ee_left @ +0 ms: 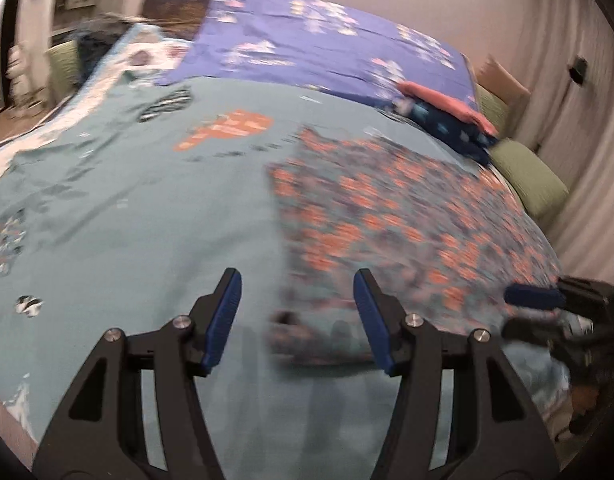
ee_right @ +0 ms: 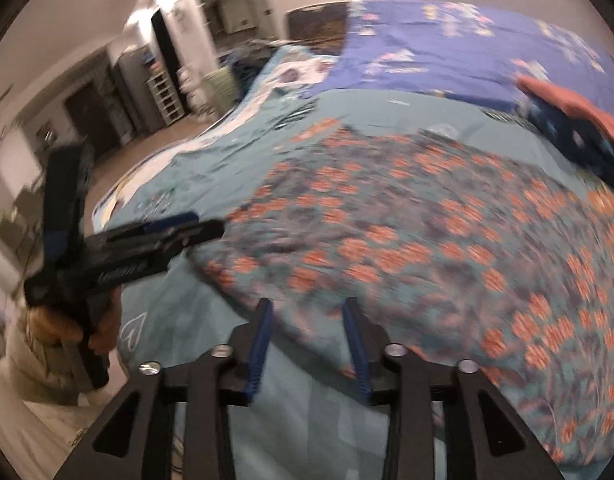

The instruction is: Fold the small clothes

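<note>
I am bringing both tools in over the floral garment [ee_left: 391, 216], which is lying spread flat on the teal bedspread [ee_left: 127, 200], on the right half of the near part of the bed. My left gripper [ee_left: 297, 312] is hovering above its near left corner with its fingers spread wide and nothing between them; my right gripper [ee_right: 307, 344] is sitting at the near edge, also spread and empty.

To do this well, I am judging that each tool should pinch one near corner, taking only the garment's cloth and not the bedspread beneath, then lift both evenly so the fold lands straight.

I am counting one garment laid out, and two folded pieces stacked at the far right: a pink one [ee_left: 439, 104] on a dark blue one [ee_left: 455, 130].
</note>
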The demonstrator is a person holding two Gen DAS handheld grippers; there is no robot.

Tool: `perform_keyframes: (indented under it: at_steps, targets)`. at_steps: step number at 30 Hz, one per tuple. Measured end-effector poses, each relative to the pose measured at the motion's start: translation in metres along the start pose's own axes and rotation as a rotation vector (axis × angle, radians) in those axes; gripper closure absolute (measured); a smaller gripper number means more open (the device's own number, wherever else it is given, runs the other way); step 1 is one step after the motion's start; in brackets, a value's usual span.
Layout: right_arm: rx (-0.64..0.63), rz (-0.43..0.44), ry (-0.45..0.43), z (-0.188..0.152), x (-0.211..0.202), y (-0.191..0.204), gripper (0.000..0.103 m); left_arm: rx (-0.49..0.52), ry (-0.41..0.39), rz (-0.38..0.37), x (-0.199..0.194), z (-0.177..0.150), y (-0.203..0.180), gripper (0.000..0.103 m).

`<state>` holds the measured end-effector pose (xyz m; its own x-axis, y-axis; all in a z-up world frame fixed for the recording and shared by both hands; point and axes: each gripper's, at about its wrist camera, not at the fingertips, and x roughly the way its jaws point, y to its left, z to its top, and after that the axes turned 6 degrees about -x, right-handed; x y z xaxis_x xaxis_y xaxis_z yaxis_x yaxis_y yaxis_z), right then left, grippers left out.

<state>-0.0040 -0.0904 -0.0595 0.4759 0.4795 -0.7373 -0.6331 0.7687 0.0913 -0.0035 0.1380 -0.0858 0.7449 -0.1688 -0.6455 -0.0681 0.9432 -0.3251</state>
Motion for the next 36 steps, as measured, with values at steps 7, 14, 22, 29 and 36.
perform_keyframes:
  at_steps: [7, 14, 22, 29, 36]
  targets:
    - [-0.258, 0.009, 0.035, 0.023, 0.042, 0.073, 0.051, -0.095, -0.034, 0.057, -0.012, 0.004, 0.05, 0.043]
    - [-0.363, -0.094, 0.09, 0.025, 0.091, 0.108, 0.051, -0.129, -0.019, 0.035, -0.011, 0.002, 0.071, 0.043]
    - [-0.421, -0.292, -0.002, 0.029, 0.118, 0.125, 0.051, -0.162, -0.013, 0.031, -0.004, 0.01, 0.088, 0.042]
    - [-0.318, -0.211, -0.042, 0.036, 0.11, 0.112, 0.093, -0.16, -0.004, -0.002, 0.0, 0.017, 0.089, 0.042]
    - [-0.127, -0.046, -0.072, 0.045, 0.09, 0.082, 0.096, -0.168, 0.109, -0.239, 0.04, 0.05, 0.064, 0.027]
